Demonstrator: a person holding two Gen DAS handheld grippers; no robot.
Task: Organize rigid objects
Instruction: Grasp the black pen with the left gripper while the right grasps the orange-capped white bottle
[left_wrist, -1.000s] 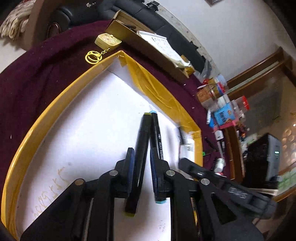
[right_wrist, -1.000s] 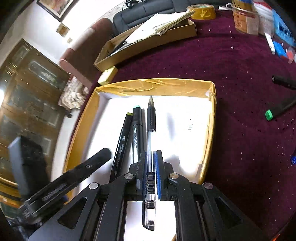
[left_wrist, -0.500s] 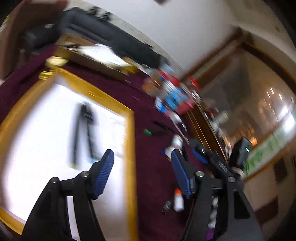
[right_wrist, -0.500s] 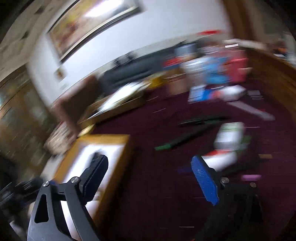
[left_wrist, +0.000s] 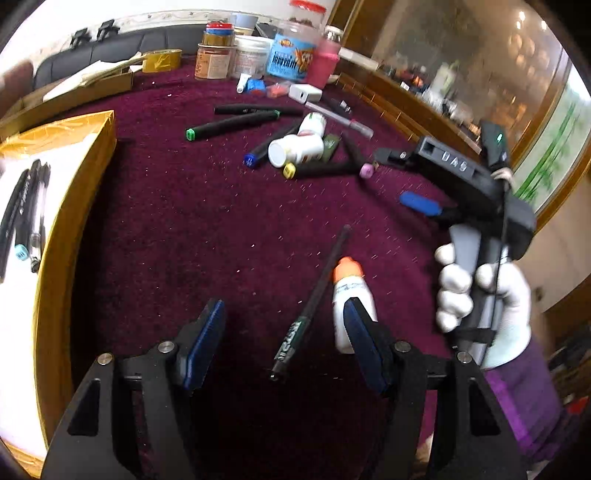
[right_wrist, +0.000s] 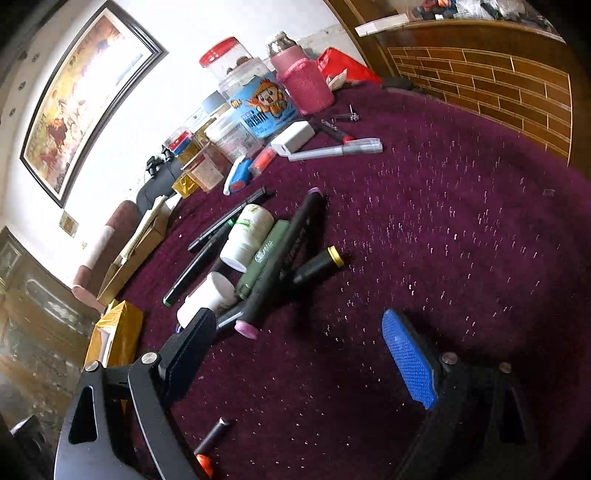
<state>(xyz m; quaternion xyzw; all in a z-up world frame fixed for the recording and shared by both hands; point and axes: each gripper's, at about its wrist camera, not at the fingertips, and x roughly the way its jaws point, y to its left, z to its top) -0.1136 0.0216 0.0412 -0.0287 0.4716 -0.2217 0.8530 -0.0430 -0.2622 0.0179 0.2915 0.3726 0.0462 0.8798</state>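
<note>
On the maroon cloth of the tabletop (left_wrist: 177, 206), both tools hang empty, jaws spread wide. The left tool (left_wrist: 282, 341) hovers low over a thin dark pen (left_wrist: 314, 295) lying just beside a small white bottle with an orange cap (left_wrist: 345, 295); the pen sits squarely between its blue pads, so I'd guess that one goes next. The right tool (right_wrist: 295, 354), gripped in a white-gloved hand (left_wrist: 480, 295), faces a loose heap of markers, among them a pink-capped marker (right_wrist: 280, 258) propped across a white pill bottle (right_wrist: 247, 236). Off to the left the yellow-edged tray (left_wrist: 74, 192) already holds a few pens (left_wrist: 22, 214) laid side by side, which looks like the sorting spot. Jars and tins (right_wrist: 258, 103) crowd the tabletop's far edge, a framed painting (right_wrist: 81, 96) hangs on the white wall, and a brick-patterned wooden panel (right_wrist: 498, 85) runs along the right.
</note>
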